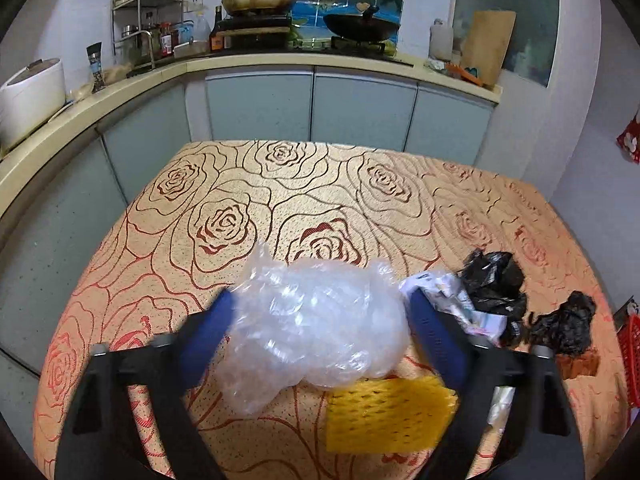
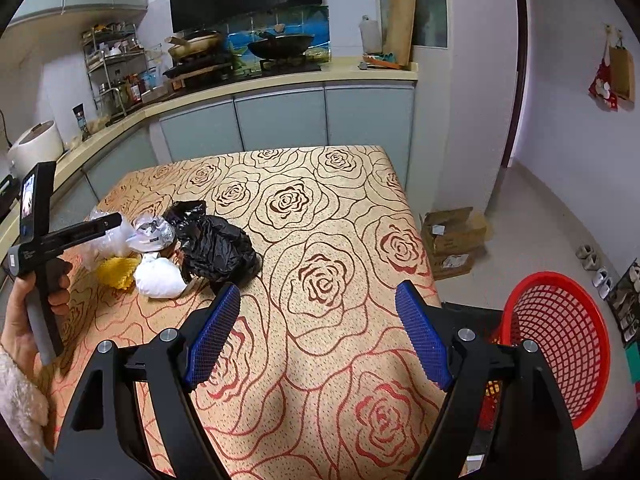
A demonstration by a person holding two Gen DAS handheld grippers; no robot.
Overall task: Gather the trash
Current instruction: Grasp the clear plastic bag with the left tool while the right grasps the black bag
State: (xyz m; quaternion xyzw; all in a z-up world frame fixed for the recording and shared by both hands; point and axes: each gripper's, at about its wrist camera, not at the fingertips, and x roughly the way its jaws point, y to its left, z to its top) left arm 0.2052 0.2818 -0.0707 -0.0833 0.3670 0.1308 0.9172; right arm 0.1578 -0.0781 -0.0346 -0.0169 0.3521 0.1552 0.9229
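Note:
My left gripper (image 1: 320,312) has its blue pads on both sides of a crumpled wad of clear bubble wrap (image 1: 316,320) and holds it above the rose-patterned table (image 1: 248,200). A yellow foam net (image 1: 388,412) lies under it. Crumpled white paper (image 1: 452,300) and two black plastic bags (image 1: 496,280) (image 1: 564,320) lie to the right. In the right wrist view the left gripper's body (image 2: 68,236) is at the left over the trash pile: the black bag (image 2: 216,248), a white wad (image 2: 160,276), the yellow net (image 2: 116,272). My right gripper (image 2: 318,336) is open and empty above the table's near right part.
A red mesh basket (image 2: 560,340) stands on the floor right of the table. Cardboard boxes (image 2: 452,240) lie on the floor beyond it. A kitchen counter (image 1: 280,60) with pans, bottles and a rice cooker (image 1: 28,96) runs behind and left of the table.

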